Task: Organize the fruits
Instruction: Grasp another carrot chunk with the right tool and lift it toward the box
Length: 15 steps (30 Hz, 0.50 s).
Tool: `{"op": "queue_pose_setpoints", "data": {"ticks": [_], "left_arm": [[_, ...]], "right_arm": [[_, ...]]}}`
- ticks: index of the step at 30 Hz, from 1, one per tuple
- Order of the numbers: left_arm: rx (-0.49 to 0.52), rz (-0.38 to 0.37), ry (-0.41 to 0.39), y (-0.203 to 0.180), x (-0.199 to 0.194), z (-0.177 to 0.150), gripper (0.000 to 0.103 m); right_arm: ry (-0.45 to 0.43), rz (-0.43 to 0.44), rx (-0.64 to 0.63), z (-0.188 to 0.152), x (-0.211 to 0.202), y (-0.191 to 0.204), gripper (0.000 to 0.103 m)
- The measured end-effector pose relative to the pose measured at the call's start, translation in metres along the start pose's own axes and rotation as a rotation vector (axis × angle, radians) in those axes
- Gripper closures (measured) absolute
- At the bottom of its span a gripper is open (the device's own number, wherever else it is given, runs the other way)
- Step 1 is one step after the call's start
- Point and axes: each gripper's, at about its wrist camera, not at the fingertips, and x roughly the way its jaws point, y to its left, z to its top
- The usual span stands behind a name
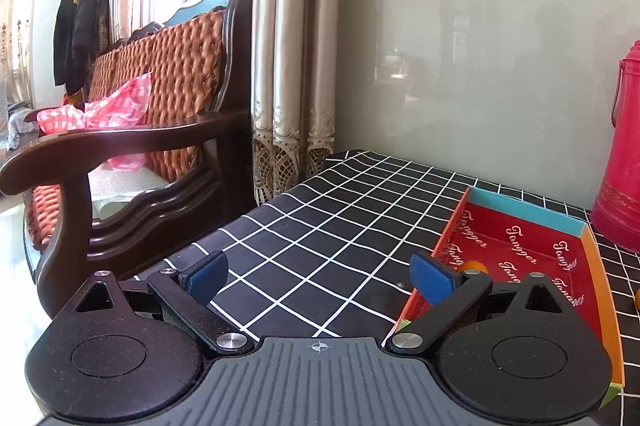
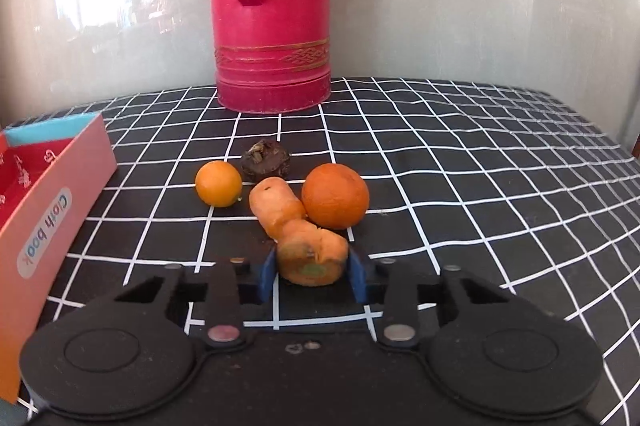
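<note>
Right wrist view: the right gripper (image 2: 312,272) pinches the carrot (image 2: 298,234) near the table's (image 2: 480,166) middle, touching the big orange (image 2: 335,196). Left gripper (image 1: 322,276) gapes wide, holding nothing, beside the red box (image 1: 520,238).

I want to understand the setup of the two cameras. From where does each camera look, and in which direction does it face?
Left wrist: sits on the open left gripper, low over the black grid tablecloth, facing the grey wall and wooden armchair.
Right wrist: sits on the right gripper, facing the wall; its blue pads flank the cut orange carrot.
Shared: red thermos flask, red cardboard box tray, tablecloth.
</note>
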Motion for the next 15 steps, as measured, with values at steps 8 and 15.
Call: {"op": "queue_pose_setpoints", "data": {"ticks": [8, 15], "left_arm": [[-0.038, 0.028, 0.018, 0.009, 0.004, -0.001, 0.006], [-0.048, 0.046, 0.031, 0.015, 0.007, -0.003, 0.006]], "right_arm": [[-0.120, 0.089, -0.036, 0.000, -0.029, 0.017, 0.074], [-0.241, 0.357, -0.116, -0.002, -0.067, 0.047, 0.074]]}}
